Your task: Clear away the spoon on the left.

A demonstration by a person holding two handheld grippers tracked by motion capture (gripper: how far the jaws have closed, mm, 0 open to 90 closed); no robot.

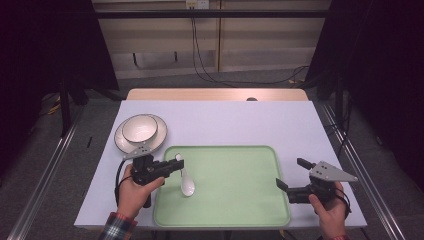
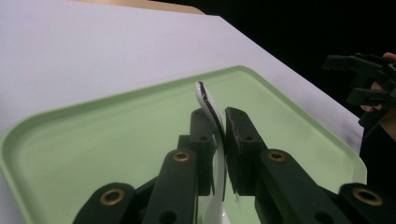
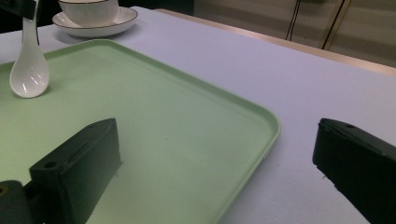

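Nearest to us, we hold the right gripper (image 1: 288, 173) at the right edge of the green tray (image 1: 235, 210), its 2 jaws spread wide apart and empty; one jaw hangs over the tray floor, the other over the bare table (image 1: 300, 125), which we judge to be a standby pose. On the tray's left side, the left gripper (image 1: 178, 163) is clamped on the handle of the white spoon (image 1: 187, 184). The spoon's bowl rests on, or sits just above, the tray floor; we cannot tell which. This suggests placement or pickup. Farther off, 1 bowl (image 1: 140, 128) sits on 1 plate (image 1: 159, 141) just beyond the tray's far-left corner, clear of both grippers.
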